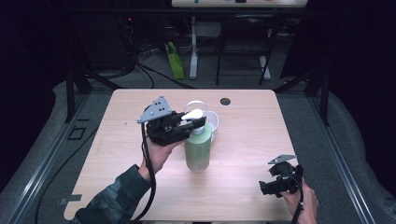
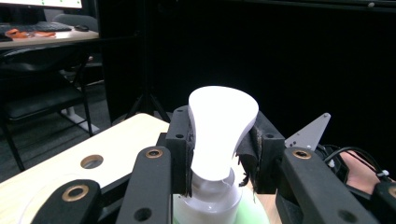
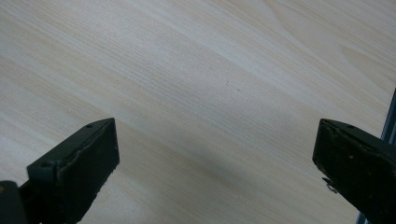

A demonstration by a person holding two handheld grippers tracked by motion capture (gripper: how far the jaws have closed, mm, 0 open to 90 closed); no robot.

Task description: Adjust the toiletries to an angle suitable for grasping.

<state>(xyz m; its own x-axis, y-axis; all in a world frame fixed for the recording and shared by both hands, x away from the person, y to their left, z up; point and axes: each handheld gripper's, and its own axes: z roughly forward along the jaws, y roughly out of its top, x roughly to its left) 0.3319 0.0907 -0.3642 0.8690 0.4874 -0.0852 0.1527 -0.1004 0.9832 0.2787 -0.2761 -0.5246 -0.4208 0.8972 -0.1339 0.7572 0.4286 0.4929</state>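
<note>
A pale green pump bottle point(image 1: 198, 150) stands upright at the middle of the wooden table point(image 1: 247, 140). My left gripper point(image 1: 187, 122) comes in from the left at the bottle's top and is shut on the white pump head point(image 1: 194, 115). In the left gripper view the black jaws press both sides of the pump head point(image 2: 220, 126), my left gripper point(image 2: 219, 144) level with its neck. Near the front right corner my right gripper point(image 1: 273, 184) is held low, open and empty. Its jaws stand wide apart over bare wood, my right gripper point(image 3: 215, 154) holding nothing.
A clear plastic cup point(image 1: 213, 122) stands just behind and right of the bottle, close to it. A dark round hole point(image 1: 225, 101) sits in the table's far side. Table legs and cables lie on the floor beyond the far edge.
</note>
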